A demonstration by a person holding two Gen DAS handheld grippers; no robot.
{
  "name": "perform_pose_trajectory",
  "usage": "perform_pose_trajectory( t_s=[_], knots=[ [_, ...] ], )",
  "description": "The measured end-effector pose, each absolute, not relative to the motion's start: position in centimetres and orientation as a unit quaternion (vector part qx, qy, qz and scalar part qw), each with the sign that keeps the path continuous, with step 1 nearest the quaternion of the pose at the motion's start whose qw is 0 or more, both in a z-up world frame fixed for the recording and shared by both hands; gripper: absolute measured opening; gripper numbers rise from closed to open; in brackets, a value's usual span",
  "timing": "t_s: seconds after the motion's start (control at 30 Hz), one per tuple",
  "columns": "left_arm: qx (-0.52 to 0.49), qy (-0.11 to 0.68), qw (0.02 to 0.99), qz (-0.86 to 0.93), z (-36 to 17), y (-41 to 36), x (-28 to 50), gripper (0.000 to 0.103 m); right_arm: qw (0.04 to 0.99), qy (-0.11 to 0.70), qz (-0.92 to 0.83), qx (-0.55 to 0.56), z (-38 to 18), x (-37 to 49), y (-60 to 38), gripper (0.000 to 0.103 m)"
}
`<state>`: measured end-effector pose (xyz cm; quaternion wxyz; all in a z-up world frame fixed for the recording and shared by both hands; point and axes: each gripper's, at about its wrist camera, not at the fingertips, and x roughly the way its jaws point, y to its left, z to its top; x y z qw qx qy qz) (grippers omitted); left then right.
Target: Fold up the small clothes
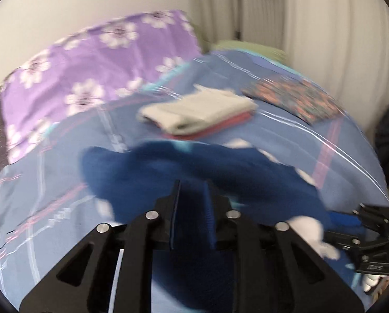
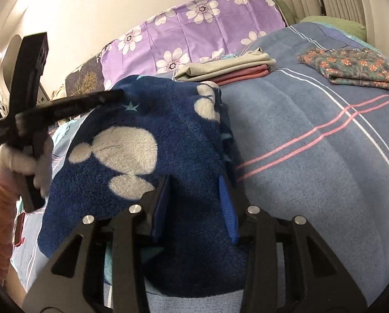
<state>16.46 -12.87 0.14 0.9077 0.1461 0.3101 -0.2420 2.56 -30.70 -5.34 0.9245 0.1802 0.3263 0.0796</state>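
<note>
The dark blue fleece garment with white blotches and small pale stars point(image 2: 152, 143) hangs lifted over the near part of the blue striped bedspread point(image 2: 311, 135), stretched between the two tools. The right gripper point(image 2: 194, 203) has its jaws partly closed on a thick fold of the fleece at the garment's near edge, the blue pads pressing on the cloth from both sides. The left gripper point(image 1: 193, 198) is all but shut, with a thin bit of the same fleece pinched between its pads; that view is blurred, so how deep the pinch goes cannot be told. The main risk seems to lie there: a shallow bite on plush fabric could slip, dropping one corner and spoiling the fold. Pulling the two grips apart unevenly could also twist the garment, so that the edges would not meet. Farther off lies a folded stack of beige cloth over pink cloth point(image 2: 228, 69), and to its right a folded floral-print cloth point(image 2: 351, 65); a wide swing of the fleece might brush the stack and disturb it.
</note>
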Motion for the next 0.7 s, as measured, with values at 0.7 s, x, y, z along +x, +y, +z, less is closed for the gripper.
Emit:
perform_pose_trajectory(
  t_s=[0.7],
  knots=[
    [0.175,0.324,0.914,-0.172,-3.1,-12.2,21.2,0.009,0.885,0.356,0.102,0.283,-7.9,3.9,-32.8,0.074]
  ],
)
